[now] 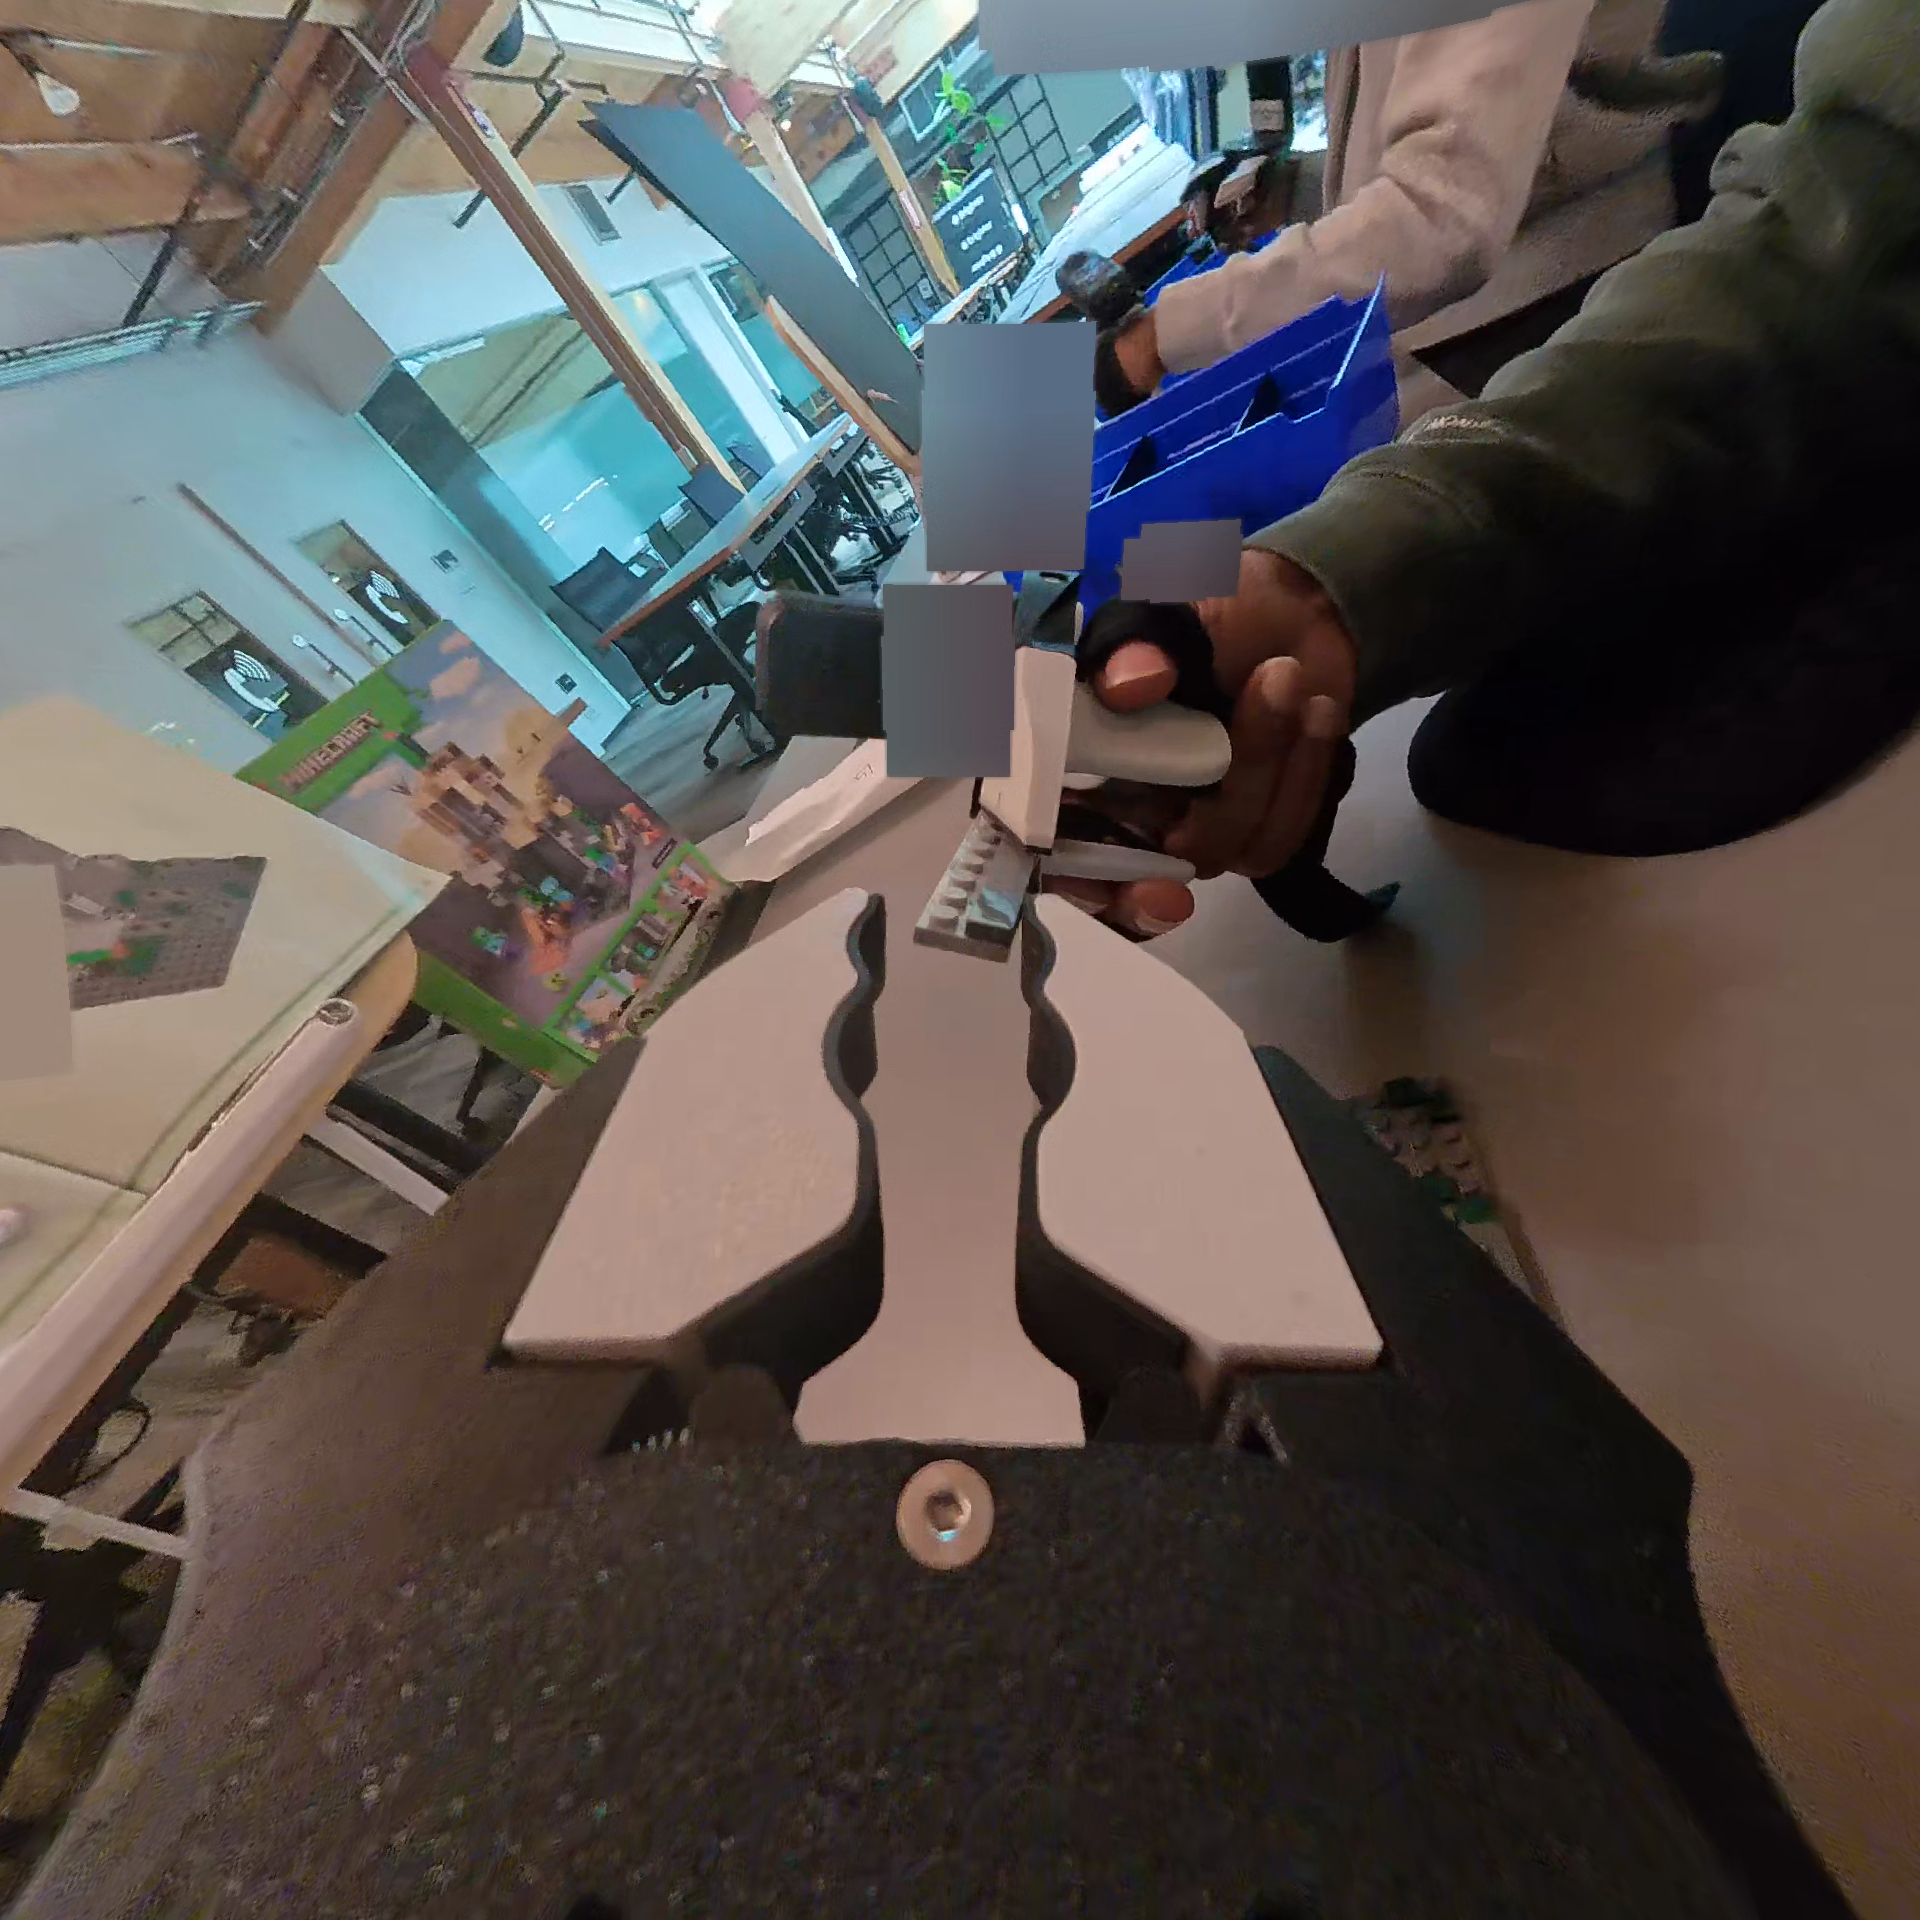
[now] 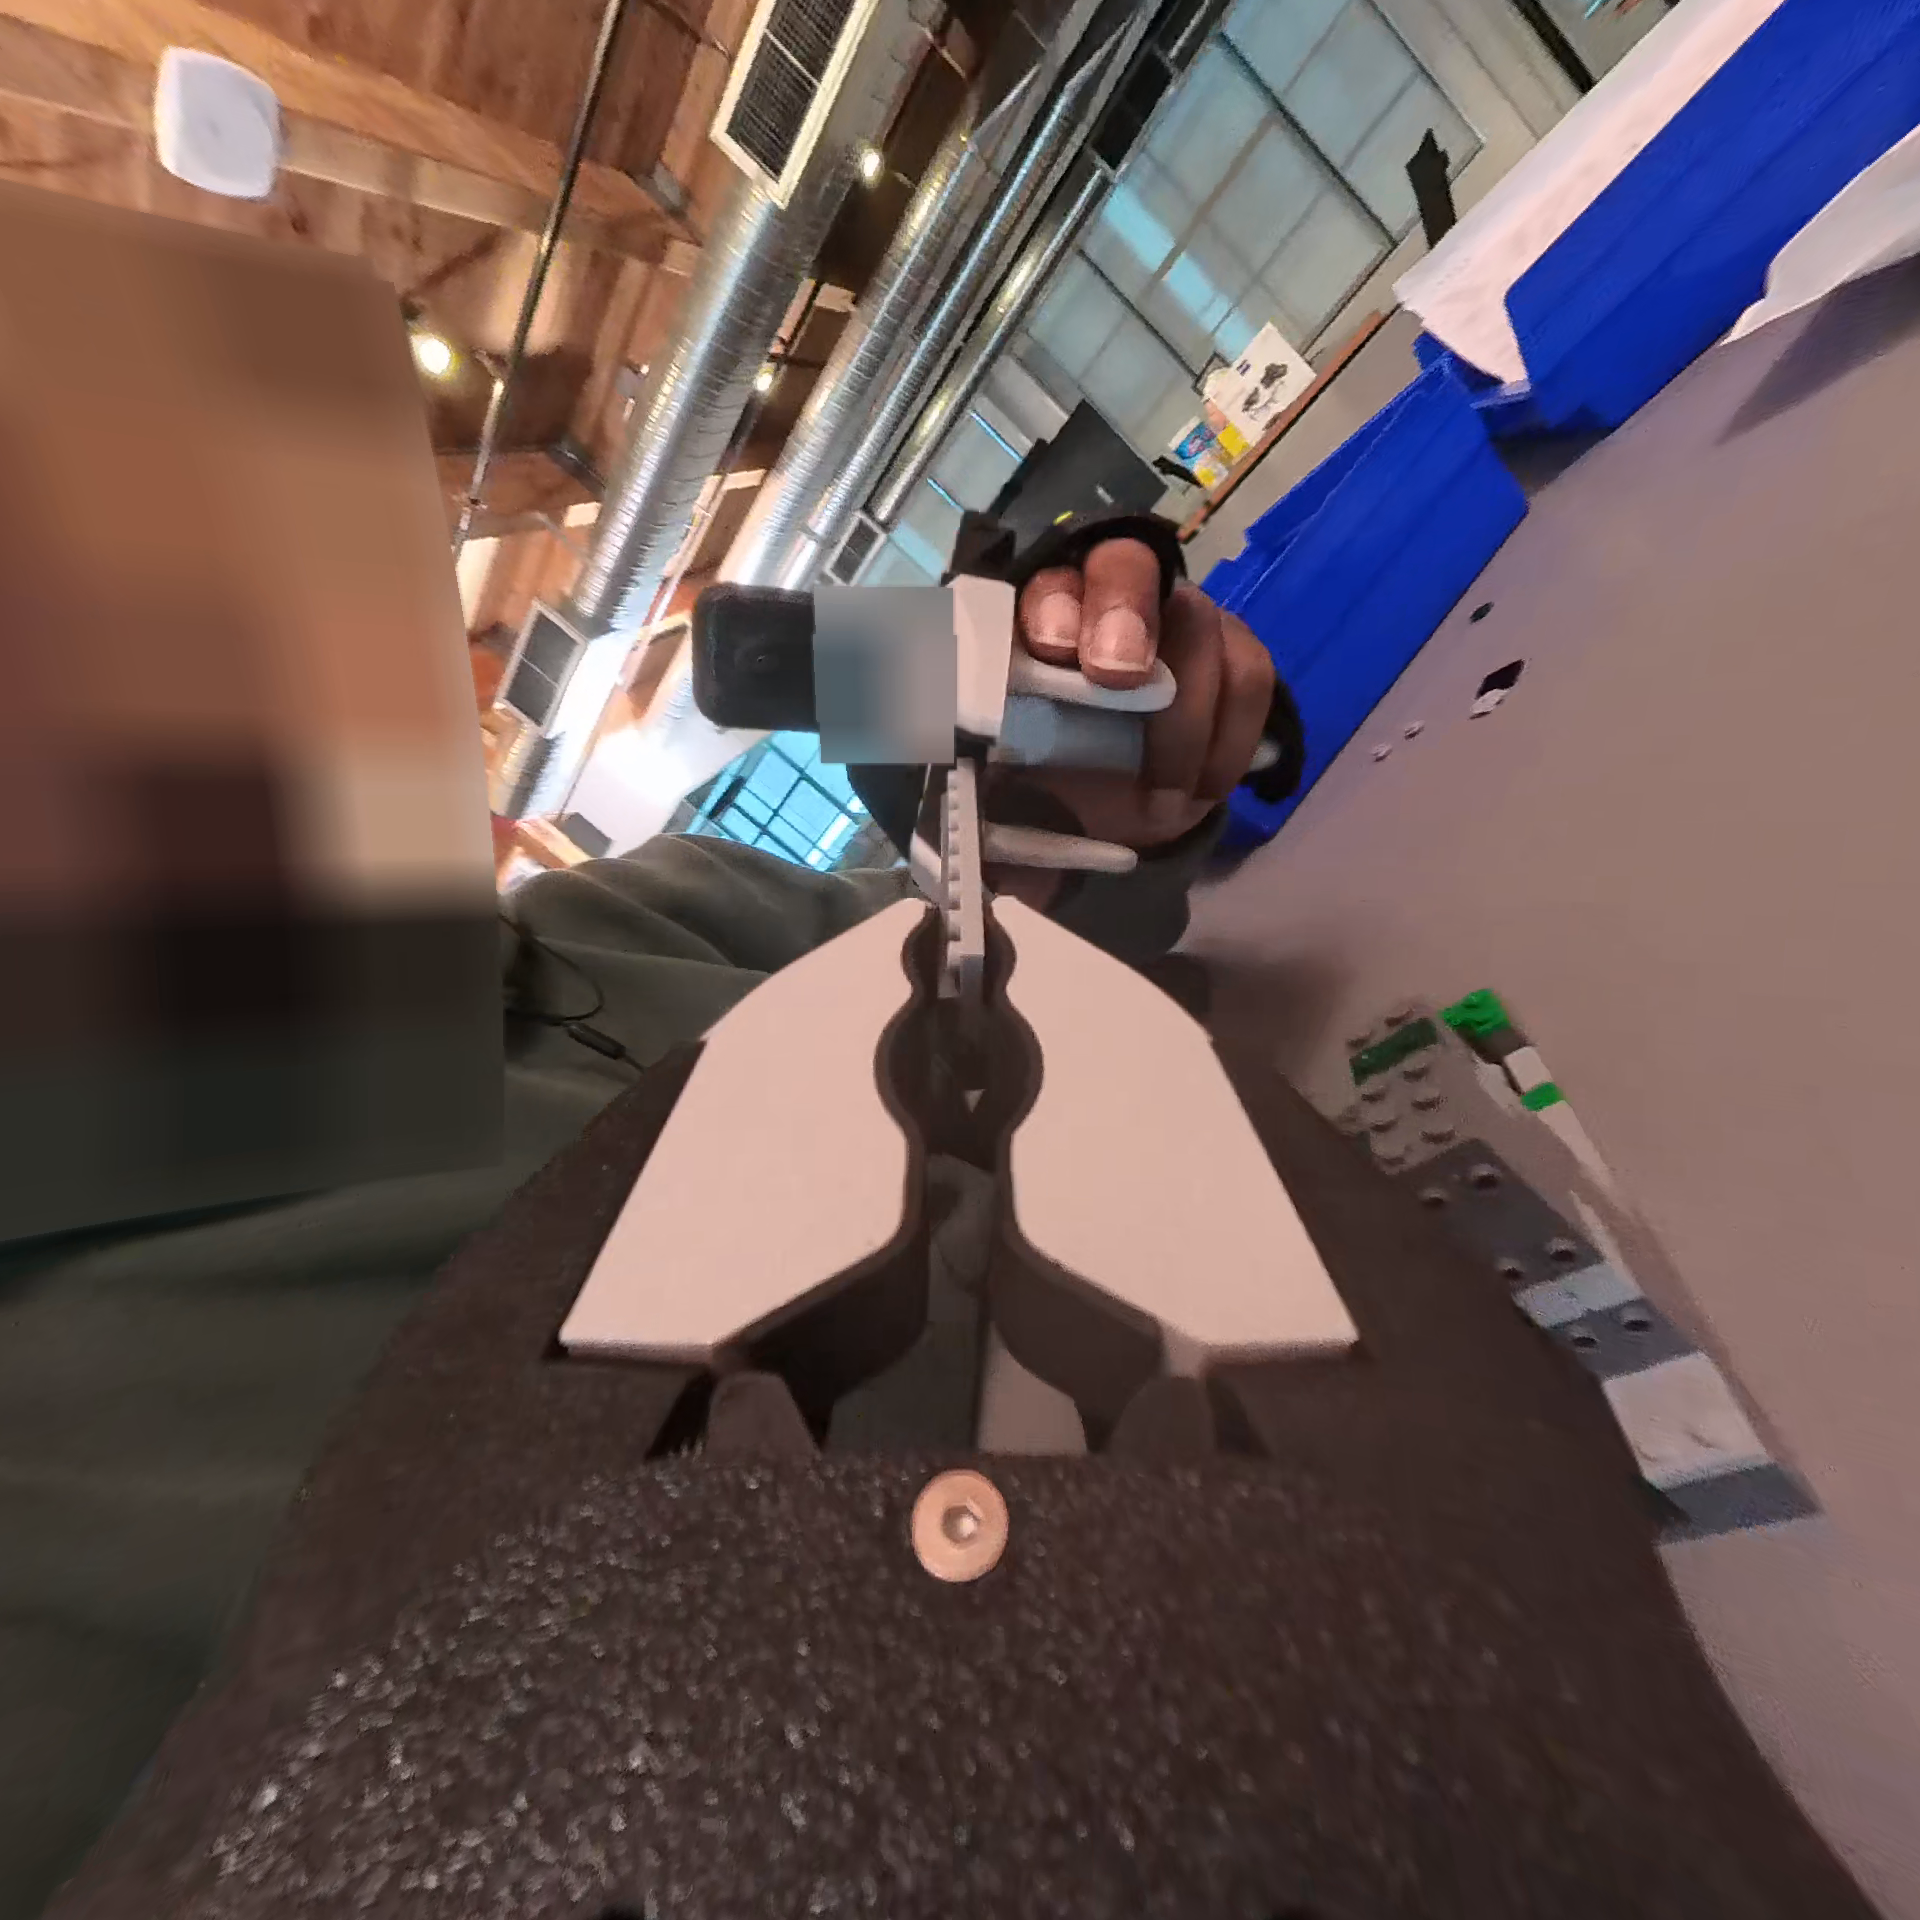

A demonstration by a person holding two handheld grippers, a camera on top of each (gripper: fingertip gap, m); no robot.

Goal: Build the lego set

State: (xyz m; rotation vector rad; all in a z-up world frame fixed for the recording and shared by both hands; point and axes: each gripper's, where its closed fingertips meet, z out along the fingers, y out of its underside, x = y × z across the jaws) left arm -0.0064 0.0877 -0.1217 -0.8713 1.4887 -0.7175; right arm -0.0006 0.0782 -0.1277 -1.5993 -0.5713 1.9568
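Right wrist view: right gripper [image 2: 961, 940] pinches grey plate [image 2: 961, 883]

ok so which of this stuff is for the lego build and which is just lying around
for the job: grey plate in the right tongs, part-built base, green pieces, set box
lying about: blue bins, white paper

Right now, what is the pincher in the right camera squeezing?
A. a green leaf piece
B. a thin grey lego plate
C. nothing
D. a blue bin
B: in the right wrist view the right gripper is shut on the grey lego plate, which stands edge-on between its tips.
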